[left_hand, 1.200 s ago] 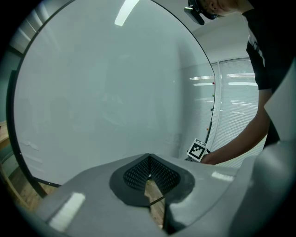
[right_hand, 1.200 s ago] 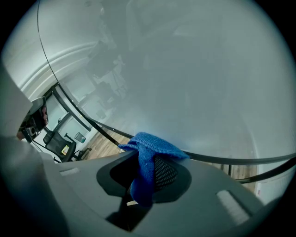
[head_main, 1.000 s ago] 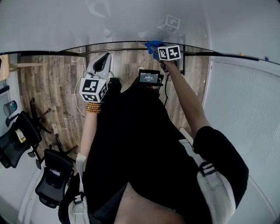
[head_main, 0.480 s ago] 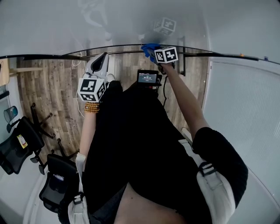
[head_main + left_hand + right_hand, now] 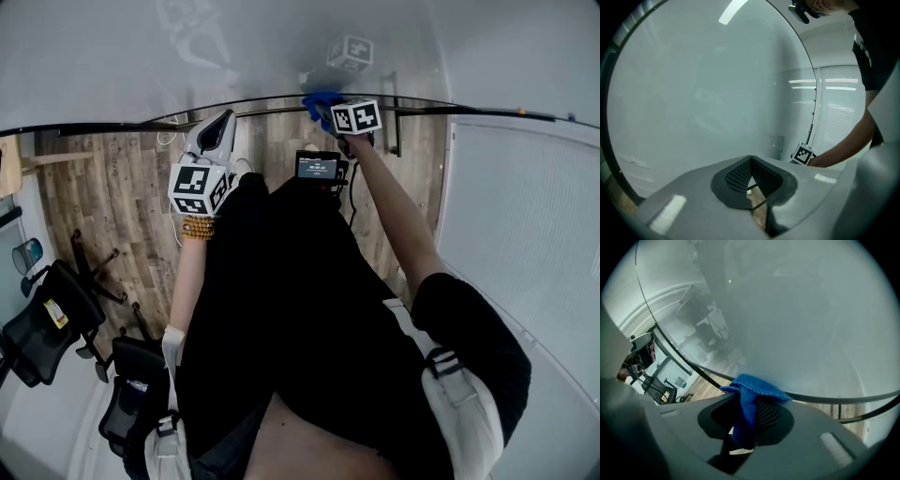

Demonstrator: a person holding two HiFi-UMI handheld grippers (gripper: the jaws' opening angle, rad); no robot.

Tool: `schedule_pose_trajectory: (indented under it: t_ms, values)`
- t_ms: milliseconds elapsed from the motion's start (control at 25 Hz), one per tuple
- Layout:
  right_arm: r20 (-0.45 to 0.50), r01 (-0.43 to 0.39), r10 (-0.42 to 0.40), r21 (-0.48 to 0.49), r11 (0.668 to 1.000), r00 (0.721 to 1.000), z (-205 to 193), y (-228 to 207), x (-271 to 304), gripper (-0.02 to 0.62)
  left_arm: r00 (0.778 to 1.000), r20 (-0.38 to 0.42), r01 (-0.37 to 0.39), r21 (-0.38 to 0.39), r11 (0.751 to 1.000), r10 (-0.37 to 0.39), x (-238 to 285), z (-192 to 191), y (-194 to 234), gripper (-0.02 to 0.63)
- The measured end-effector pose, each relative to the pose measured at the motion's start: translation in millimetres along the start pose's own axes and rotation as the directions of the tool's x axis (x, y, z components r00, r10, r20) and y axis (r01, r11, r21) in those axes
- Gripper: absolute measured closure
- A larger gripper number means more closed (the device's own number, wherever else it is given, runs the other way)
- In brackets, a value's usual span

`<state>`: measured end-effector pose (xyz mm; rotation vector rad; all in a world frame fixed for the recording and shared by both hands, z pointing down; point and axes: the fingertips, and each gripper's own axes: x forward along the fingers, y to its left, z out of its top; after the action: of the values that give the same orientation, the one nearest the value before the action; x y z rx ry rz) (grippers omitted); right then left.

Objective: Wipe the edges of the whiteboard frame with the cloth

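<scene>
Cloth (image 5: 750, 394): blue, bunched; your right gripper (image 5: 749, 401) has its jaws clamped on it. The loose end hangs down and the top fold lies against the whiteboard frame (image 5: 834, 397).
Frame: dark lower bar, long axis left to right; it runs on at both sides of the cloth.
Right arm: stretched forward.
Left gripper (image 5: 750, 163): jaws together, nothing between, pointed at the board.

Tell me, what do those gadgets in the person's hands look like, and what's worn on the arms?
The left gripper and right gripper are pale grey shells with black mesh-textured pads inside the jaws. Each carries a white cube printed with black square markers. The person wears a black short-sleeved top and a string of amber beads on the left wrist.
</scene>
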<state>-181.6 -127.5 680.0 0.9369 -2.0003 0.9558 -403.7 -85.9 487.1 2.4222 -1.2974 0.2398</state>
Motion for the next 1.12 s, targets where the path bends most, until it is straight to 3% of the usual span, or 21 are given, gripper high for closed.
schedule_pose_trajectory:
  t_ms: [680, 1120]
  values:
    - [0.035, 0.079, -0.083, 0.099, 0.992, 0.996, -3, -27, -9, 0.489, 1.0, -0.011, 0.017, 0.025, 1.0, -0.017, 0, -3, 1, 0.606]
    - [0.03, 0.092, -0.097, 0.131, 0.987, 0.995, -3, -25, -13, 0.489, 1.0, -0.006, 0.004, -0.004, 1.0, -0.004, -4, -9, 3, 0.604]
